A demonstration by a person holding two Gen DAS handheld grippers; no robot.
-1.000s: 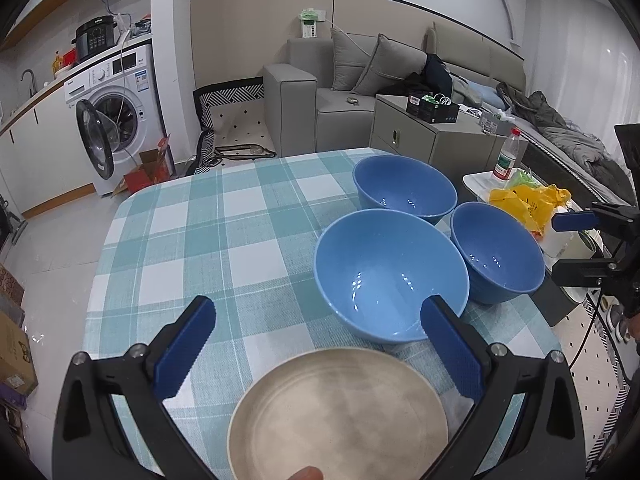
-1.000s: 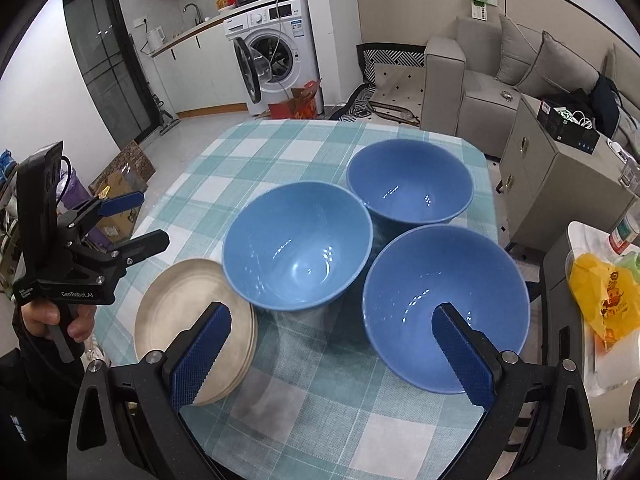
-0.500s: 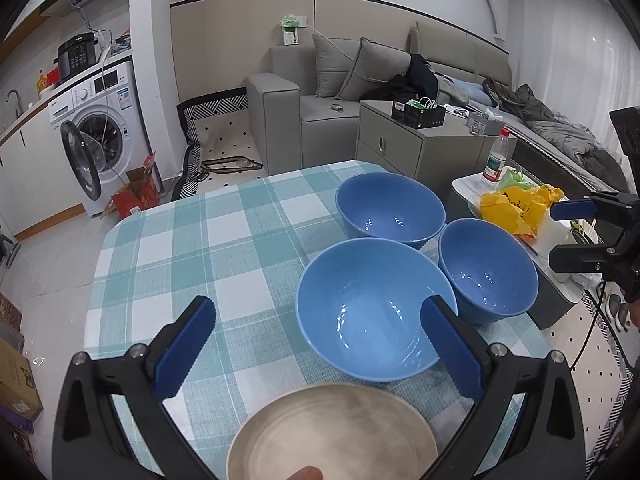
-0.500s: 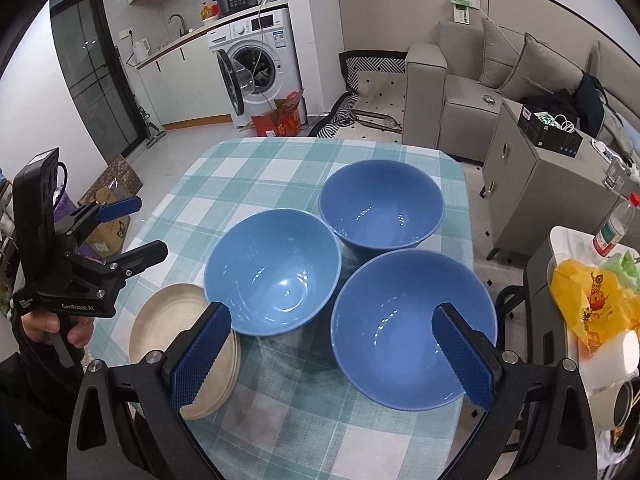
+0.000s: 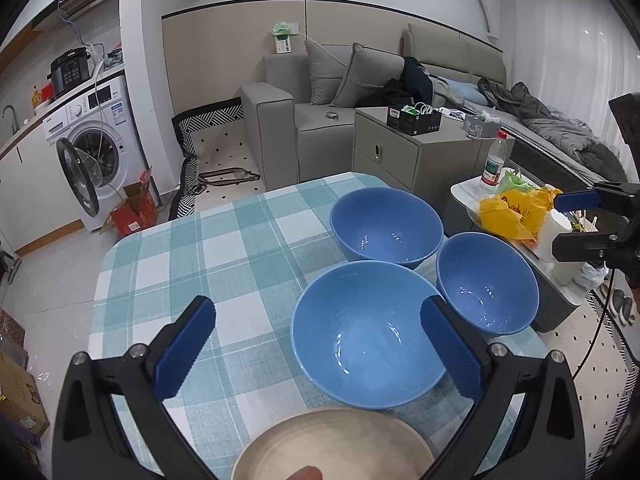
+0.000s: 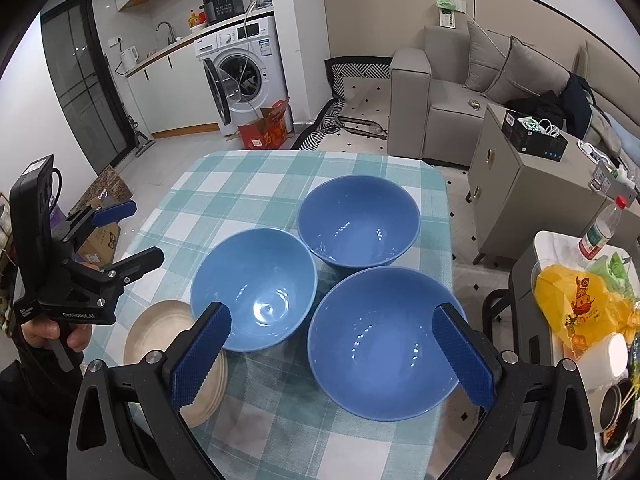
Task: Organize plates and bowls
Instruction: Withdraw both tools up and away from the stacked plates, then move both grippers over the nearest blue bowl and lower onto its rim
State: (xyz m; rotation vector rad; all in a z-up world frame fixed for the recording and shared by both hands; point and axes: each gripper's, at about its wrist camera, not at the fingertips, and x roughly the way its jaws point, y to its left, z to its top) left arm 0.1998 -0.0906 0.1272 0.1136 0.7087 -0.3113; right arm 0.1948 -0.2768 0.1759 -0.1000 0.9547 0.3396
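Note:
Three blue bowls stand close together on the checked tablecloth (image 5: 180,264): a near one (image 5: 368,336), a far one (image 5: 386,224) and a right one (image 5: 486,280). A beige plate (image 5: 336,444) lies at the table's near edge, just below my left gripper (image 5: 317,308), which is open and holds nothing. My right gripper (image 6: 332,312) is also open and empty, hovering over the nearest bowl (image 6: 384,344), with the left bowl (image 6: 254,292) and far bowl (image 6: 358,220) beyond. The beige plates (image 6: 156,328) form a small stack at the left edge. Each gripper appears in the other's view: the left gripper (image 6: 146,232) and the right gripper (image 5: 560,224).
A grey cabinet (image 5: 420,160) and a low side table with a yellow bag (image 5: 516,212) and a bottle (image 5: 494,160) stand right of the table. A washing machine (image 5: 100,152) with its door open, cardboard boxes and a grey sofa (image 5: 312,120) lie beyond.
Both grippers have drawn back and up a little from the table, so the bowls and plate sit lower and smaller in view. Nothing on the table has moved; both stay open.

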